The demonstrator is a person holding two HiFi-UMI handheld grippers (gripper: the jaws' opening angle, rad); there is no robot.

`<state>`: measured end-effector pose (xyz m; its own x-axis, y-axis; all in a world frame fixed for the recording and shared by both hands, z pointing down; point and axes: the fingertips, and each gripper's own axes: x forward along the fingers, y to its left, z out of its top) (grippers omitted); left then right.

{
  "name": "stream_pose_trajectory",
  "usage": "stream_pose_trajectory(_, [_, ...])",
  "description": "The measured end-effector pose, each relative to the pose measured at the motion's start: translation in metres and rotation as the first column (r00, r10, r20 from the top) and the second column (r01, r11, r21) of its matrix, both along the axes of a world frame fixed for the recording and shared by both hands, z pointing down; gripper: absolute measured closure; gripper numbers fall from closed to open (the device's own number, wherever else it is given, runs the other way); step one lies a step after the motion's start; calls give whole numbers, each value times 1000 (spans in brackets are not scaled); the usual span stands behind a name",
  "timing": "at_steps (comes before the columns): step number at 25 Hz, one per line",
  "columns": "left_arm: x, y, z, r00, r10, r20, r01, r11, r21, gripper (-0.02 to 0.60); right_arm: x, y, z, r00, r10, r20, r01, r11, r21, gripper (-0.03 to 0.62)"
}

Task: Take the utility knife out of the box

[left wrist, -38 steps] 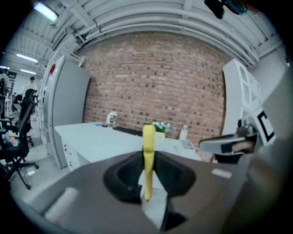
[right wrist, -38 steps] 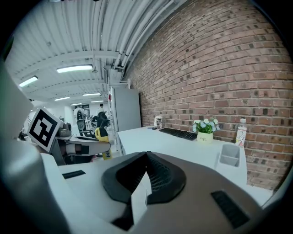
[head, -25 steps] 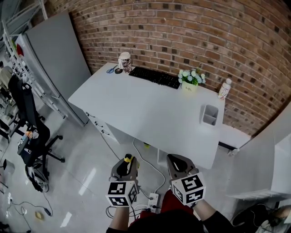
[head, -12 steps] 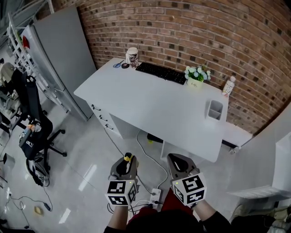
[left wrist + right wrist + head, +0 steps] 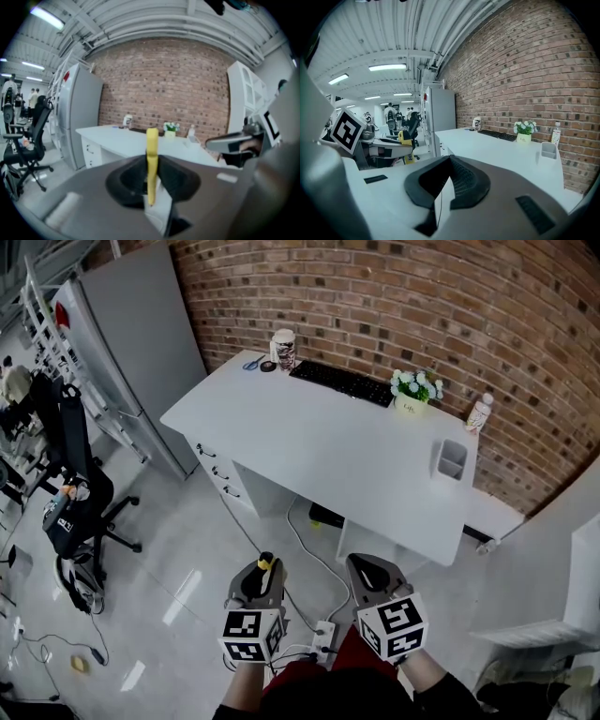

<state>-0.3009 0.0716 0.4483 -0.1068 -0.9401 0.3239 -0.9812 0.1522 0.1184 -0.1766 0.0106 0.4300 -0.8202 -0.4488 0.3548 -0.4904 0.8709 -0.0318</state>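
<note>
A yellow utility knife [image 5: 152, 140] stands upright between the jaws of my left gripper [image 5: 149, 164], which is shut on it. In the head view its yellow end [image 5: 265, 563] pokes out of the left gripper [image 5: 262, 574] low in the frame, over the floor. My right gripper [image 5: 364, 570] is beside it, jaws shut with nothing between them, as the right gripper view [image 5: 449, 161] shows. A small grey box [image 5: 451, 460] stands on the white desk [image 5: 309, 442] near its right end, well away from both grippers.
The desk carries a black keyboard [image 5: 342, 383], a flower pot [image 5: 412, 390], a bottle [image 5: 479, 413] and a cup [image 5: 283, 350] along the brick wall. A grey cabinet [image 5: 131, 352] and an office chair [image 5: 75, 493] are left. A power strip [image 5: 323, 638] with cables lies on the floor.
The desk has drawn farther off and more floor shows in front of it. Both grippers keep their places in the view, the left still shut on the knife.
</note>
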Motion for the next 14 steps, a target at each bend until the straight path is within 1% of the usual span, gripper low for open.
stream_pose_trajectory(14, [3,22,9,1000,-23,-4,23,999,-23,509,4,18,10,1000,-16,-2,16,1000,-27,586])
